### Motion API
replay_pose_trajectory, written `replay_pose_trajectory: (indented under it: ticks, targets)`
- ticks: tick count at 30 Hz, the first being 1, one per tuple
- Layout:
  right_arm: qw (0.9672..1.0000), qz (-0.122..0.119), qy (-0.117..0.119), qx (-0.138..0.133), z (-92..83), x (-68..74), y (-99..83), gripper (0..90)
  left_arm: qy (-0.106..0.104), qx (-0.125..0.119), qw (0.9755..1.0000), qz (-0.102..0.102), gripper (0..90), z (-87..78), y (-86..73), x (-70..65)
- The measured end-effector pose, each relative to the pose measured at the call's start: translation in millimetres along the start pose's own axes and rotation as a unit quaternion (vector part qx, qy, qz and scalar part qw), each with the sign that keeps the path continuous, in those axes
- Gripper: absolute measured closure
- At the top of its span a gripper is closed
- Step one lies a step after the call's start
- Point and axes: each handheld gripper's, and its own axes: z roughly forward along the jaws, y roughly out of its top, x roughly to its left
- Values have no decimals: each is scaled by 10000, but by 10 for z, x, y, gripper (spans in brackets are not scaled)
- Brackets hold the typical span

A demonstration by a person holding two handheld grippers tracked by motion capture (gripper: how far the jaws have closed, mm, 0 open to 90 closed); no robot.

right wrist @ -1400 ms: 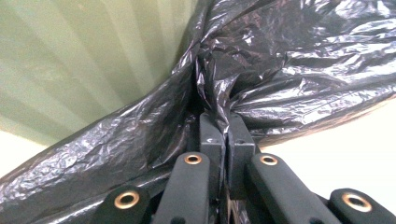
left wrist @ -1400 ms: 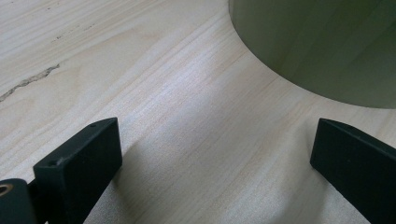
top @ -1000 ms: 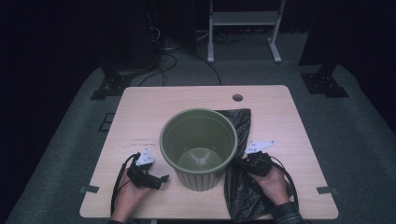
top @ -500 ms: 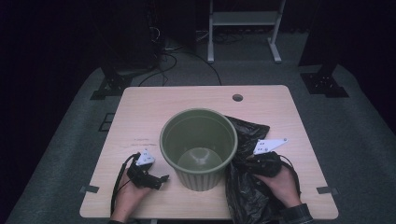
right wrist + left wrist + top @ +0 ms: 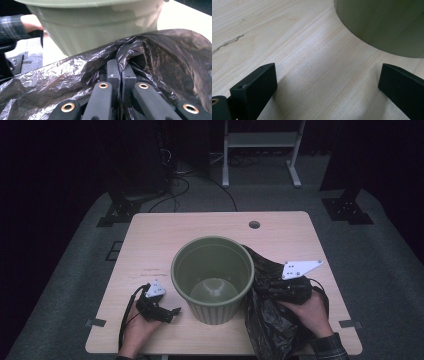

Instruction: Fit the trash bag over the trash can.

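Tabletop: bag [image 5: 272, 320] (black) in right gripper [image 5: 267, 290]

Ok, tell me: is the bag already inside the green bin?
No, the green bin holds nothing in the high view, and the black bag lies beside it on the table, clamped in the right gripper.

Black bag [image 5: 272, 320] cut off at bottom edge; bin [image 5: 212, 277] hides bag's left part.

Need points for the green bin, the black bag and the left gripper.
green bin [image 5: 212, 270]: high view, inner back wall below the rim.
black bag [image 5: 270, 325]: high view, crumpled plastic right of the bin.
left gripper [image 5: 175, 310]: high view, midway between its fingertips, beside the bin's base.
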Motion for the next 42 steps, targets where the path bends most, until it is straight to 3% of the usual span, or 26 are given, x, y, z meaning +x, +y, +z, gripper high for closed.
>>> replay_pose_trajectory:
  ticks: [5,16,21,29,42]
  targets:
    - [9997,-154,107,-164,-136,55,78,883,1,-1,10000,1,7,0,0,0]
    - [9982,-448,314,-262,-321,166,267,883,-1,1,10000,-4,7,0,0,0]
    - [9957,-656,550,-353,-386,228,388,883,1,-1,10000,0,7,0,0,0]
    - [9914,-792,883,-548,-427,249,577,883,2,-10,10000,-2,7,1,-1,0]
    - [9857,-1003,1181,-658,-346,264,926,884,0,-10,10000,-2,7,1,-1,0]
